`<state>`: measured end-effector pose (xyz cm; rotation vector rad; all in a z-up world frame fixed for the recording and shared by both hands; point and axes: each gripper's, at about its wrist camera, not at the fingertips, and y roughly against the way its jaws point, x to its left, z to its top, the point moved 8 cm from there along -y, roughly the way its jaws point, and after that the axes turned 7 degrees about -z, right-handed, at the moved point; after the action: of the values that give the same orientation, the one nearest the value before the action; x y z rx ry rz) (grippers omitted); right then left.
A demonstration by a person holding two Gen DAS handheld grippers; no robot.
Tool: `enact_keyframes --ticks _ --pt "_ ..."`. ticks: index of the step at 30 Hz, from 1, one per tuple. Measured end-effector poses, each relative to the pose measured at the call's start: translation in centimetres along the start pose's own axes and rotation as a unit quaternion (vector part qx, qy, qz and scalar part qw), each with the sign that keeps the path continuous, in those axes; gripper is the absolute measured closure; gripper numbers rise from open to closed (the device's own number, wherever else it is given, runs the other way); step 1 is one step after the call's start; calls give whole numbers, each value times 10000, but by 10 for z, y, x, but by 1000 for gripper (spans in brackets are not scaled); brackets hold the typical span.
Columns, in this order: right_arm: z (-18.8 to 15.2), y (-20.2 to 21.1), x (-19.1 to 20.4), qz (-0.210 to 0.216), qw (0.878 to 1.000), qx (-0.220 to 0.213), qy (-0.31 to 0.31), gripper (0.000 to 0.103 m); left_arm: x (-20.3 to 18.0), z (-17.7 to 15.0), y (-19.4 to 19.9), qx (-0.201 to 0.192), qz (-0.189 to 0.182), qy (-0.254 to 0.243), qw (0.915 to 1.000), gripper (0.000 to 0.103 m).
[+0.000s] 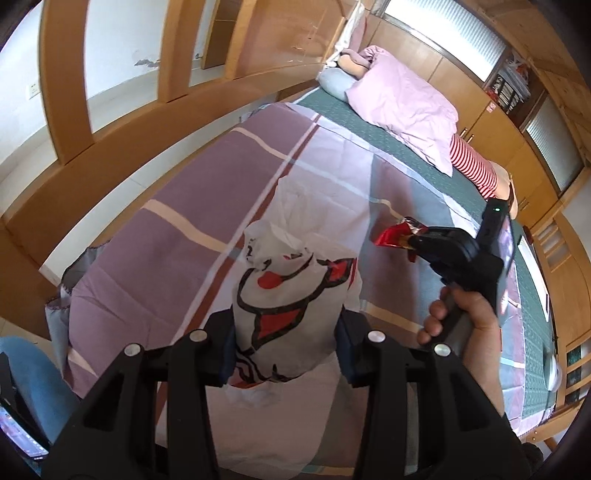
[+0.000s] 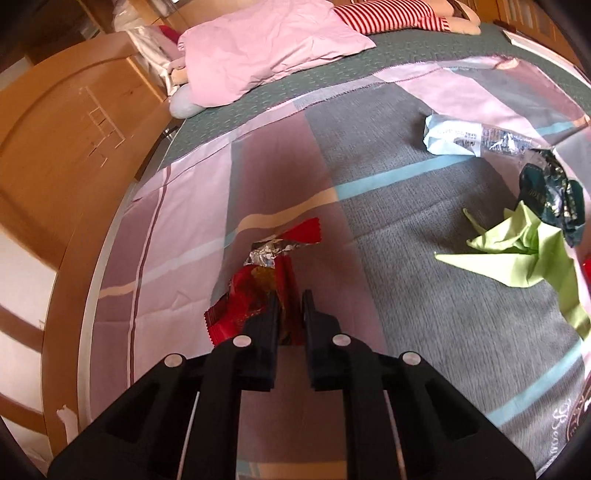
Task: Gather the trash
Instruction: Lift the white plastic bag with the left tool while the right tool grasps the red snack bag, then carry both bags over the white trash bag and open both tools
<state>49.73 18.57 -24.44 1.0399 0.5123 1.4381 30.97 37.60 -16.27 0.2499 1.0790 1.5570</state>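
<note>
My left gripper is shut on a white plastic bag with a red and black print, held above the bed. My right gripper is shut on a red foil snack wrapper, lifted just over the plaid sheet; it also shows in the left wrist view, to the right of the bag. On the sheet to the right lie a pale blue wrapper, a dark green foil wrapper and a crumpled light green paper.
The plaid sheet covers a green mattress. A pink pillow and a striped doll lie at the head. The wooden bed frame runs along the left; wooden cabinets stand behind.
</note>
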Motion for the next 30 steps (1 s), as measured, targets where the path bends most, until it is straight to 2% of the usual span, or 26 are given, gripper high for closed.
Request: enact_keyframes --ticks 7,15,23,26,28,30 --pt "-7 15 10 -156 9988 -167 439 90 7 -1 4 -40 41 29 10000 60" --pt "-24 46 23 259 9985 -80 472 90 10 2 6 -57 10 77 10000 60" --pt "-46 87 8 537 9982 -64 267 90 -5 -1 9 -82 -190 -101 9997 60" --pt "-54 111 -11 427 9983 -318 230 90 -20 -2 9 -66 -472 -278 9985 60" --pt "-60 130 -29 358 9982 -472 88 90 -34 -5 8 16 -836 -401 9957 60" --pt "-65 161 -52 350 9966 -749 10 90 -51 -11 6 194 -1368 -455 9894 60"
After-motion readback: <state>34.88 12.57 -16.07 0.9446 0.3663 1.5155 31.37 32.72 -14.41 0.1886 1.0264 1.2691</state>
